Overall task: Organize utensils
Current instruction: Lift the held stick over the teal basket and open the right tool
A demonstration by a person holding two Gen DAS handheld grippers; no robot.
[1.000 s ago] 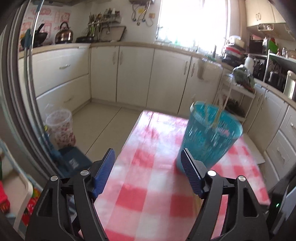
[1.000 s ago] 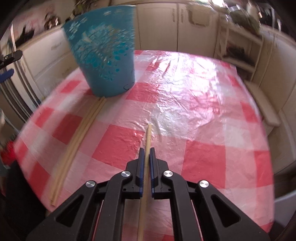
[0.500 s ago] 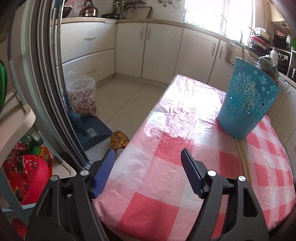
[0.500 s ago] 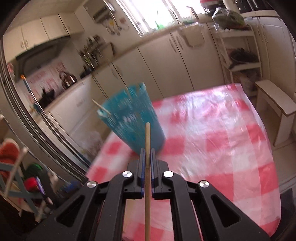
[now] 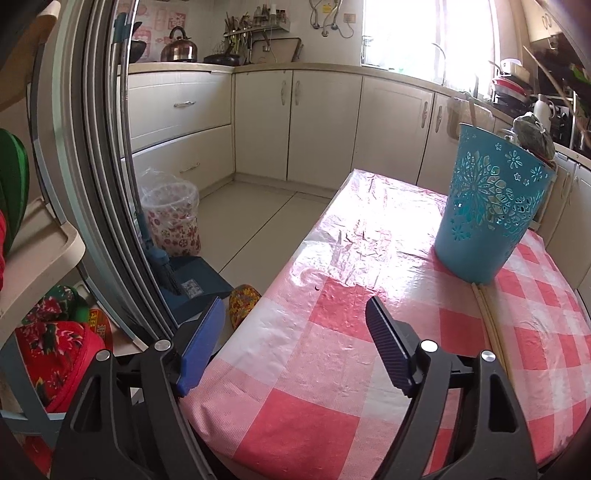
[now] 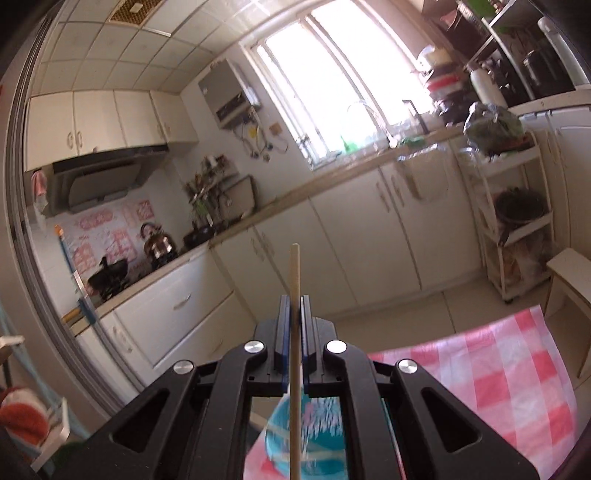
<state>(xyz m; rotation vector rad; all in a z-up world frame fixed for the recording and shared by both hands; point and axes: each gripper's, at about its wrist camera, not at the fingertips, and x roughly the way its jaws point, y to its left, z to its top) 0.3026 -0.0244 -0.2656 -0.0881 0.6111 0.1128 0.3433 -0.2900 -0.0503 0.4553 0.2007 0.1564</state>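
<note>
A wooden chopstick (image 6: 294, 332) stood clamped between the closed blue pads of the right gripper (image 6: 294, 308), its tip rising past them toward the cabinets (image 6: 369, 236) while its lower end ran out of the bottom of the right wrist view. Directly below it sat the blue holder (image 6: 314, 439), seen there blurred and from above, mostly masked by the gripper's black frame. In the left wrist view the same holder (image 5: 491, 206) stood upright on the table (image 5: 332, 369), which wore a red-and-white checked plastic cover, wrinkled and glaring white on the side of the holder toward the cabinets. A pair of chopsticks (image 5: 487, 325) lay on the cloth, one end touching the holder's base and the other hidden behind the left gripper (image 5: 295, 343), whose jaws were spread wide with nothing between them, low over the table edge well apart from the holder. Whether anything stood inside the holder could not be made out. Left of the holder the table dropped off to a bare tiled floor, where a lined bin (image 5: 170, 218) and a dustpan (image 5: 195, 284) stood beside a curved grey door frame (image 5: 92, 166). Behind the holder ran cream cabinets under a bright window (image 5: 424, 33), with a kettle (image 5: 179, 46) on the counter far to its left; the shelves to its right were cut off at the view's rim.
</note>
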